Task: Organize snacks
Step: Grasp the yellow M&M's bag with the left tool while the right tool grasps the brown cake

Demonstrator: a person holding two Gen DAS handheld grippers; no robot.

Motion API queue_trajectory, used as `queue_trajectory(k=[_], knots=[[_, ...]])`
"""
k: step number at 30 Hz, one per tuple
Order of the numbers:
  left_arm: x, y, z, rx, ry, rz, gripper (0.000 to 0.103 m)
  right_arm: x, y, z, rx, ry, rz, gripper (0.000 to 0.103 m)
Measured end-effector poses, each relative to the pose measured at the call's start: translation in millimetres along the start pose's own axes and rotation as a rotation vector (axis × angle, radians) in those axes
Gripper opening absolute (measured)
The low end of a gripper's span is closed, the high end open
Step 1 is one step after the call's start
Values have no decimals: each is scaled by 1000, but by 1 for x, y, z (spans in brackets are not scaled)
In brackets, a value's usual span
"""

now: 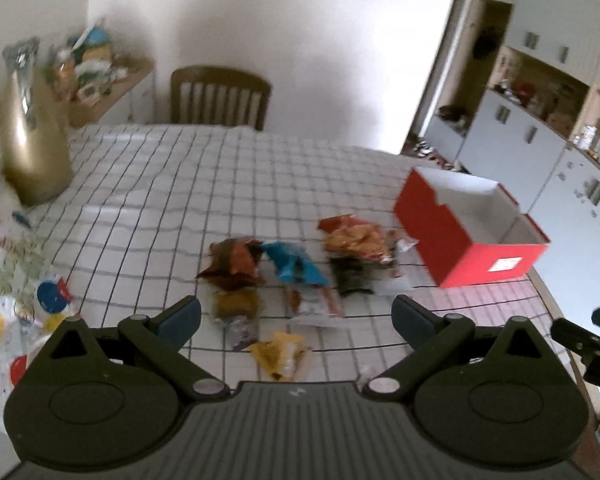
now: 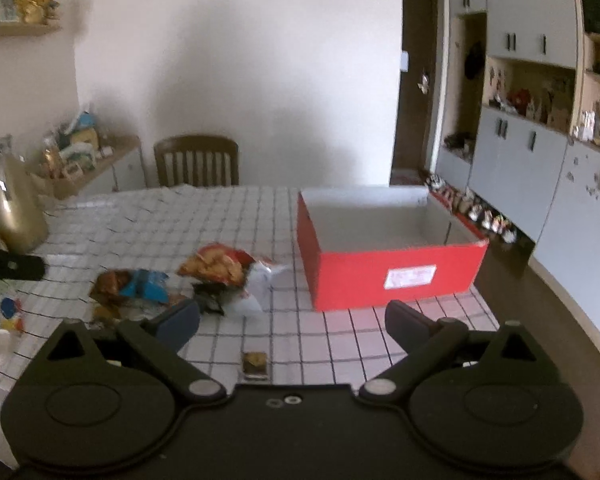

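Note:
Several snack packets lie in a loose pile on the checked tablecloth [image 1: 160,200]: a brown one [image 1: 232,264], a blue one [image 1: 294,266], an orange-red one [image 1: 354,238] and a yellow one [image 1: 280,356] nearest me. An open red box [image 1: 472,236] with a white inside stands to their right. My left gripper [image 1: 296,314] is open and empty, just above the near packets. In the right wrist view the pile [image 2: 212,268] lies left of the red box [image 2: 388,276]. My right gripper [image 2: 292,318] is open and empty over a small dark packet [image 2: 255,364].
A gold vase [image 1: 32,140] stands at the table's far left, with colourful cups and wrappers [image 1: 48,300] along the left edge. A wooden chair [image 1: 220,98] stands behind the table. White cabinets [image 2: 540,152] line the right wall. The table's round edge [image 2: 540,280] curves at right.

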State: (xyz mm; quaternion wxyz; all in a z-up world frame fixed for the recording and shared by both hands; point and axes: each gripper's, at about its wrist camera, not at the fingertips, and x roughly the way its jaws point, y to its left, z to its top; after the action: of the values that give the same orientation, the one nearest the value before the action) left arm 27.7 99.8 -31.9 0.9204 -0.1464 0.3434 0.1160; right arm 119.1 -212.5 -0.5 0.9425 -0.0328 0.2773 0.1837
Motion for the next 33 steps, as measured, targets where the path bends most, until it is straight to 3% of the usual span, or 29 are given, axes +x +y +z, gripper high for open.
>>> queue_trajectory(k=[8, 15, 18, 25, 31, 33], knots=[[32, 6, -17, 19, 42, 32, 101, 39, -13, -8, 12, 90, 9, 85], [64, -3, -33, 44, 74, 51, 100, 67, -11, -16, -11, 141, 51, 80], [83, -3, -39, 46, 103, 56, 91, 82, -8, -23, -26, 171, 89, 75], [117, 6, -48, 17, 157, 84, 87, 117, 6, -38, -85, 249, 130, 70], [134, 16, -53, -67, 216, 73, 80, 144, 17, -45, -110, 299, 162, 58], [139, 16, -53, -84, 228, 68, 69, 150, 20, -46, -105, 308, 169, 56]])
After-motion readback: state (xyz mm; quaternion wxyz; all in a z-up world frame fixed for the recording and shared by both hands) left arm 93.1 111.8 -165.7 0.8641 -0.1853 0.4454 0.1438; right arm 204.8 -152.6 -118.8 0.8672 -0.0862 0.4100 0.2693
